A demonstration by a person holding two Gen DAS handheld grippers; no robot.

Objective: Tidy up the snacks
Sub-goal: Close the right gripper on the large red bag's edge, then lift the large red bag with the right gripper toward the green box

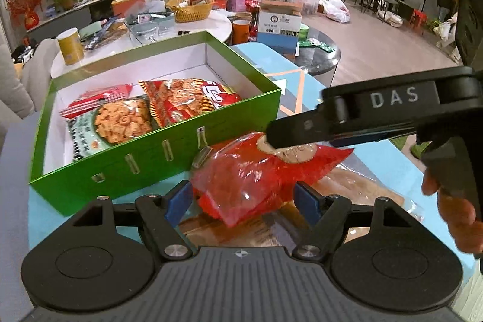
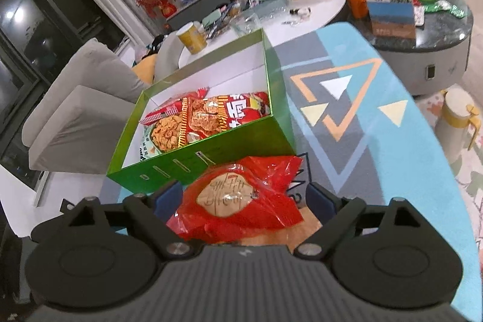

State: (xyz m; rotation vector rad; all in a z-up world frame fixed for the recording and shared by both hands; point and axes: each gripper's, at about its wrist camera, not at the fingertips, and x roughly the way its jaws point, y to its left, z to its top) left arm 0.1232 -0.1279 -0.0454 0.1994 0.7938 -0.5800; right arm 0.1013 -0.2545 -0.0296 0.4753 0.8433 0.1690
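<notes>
left tongs [image 1: 244, 201]: blue pads spread wide, one on each side of the red snack bag [image 1: 259, 174], neither pad pressing it. the bag sits between and just ahead of them, lying on a tan packet [image 1: 362, 186] on the patterned mat [image 1: 302, 86].

right tongs [image 2: 244, 201]: also spread, pads flanking the same red bag [image 2: 241, 201] with gaps both sides. from the left camera the right tongs [image 1: 271, 138] come in from the right, tip over the bag's round label; whether the tip touches the film is hard to tell.

green box [image 1: 151, 153] stands open just beyond the bag, ahead and left of both tongs, its near wall touching or nearly touching the bag. inside, toward the near left end: a green-white bag of round crackers [image 1: 120, 122], a red-orange chip bag [image 1: 193, 101] overlapping it, a red striped pack [image 1: 99, 101] behind. far end of the box bare white.

beyond the box: white round table [image 1: 217, 20] with yellow basket [image 1: 190, 9] and yellow cup [image 1: 70, 46].
</notes>
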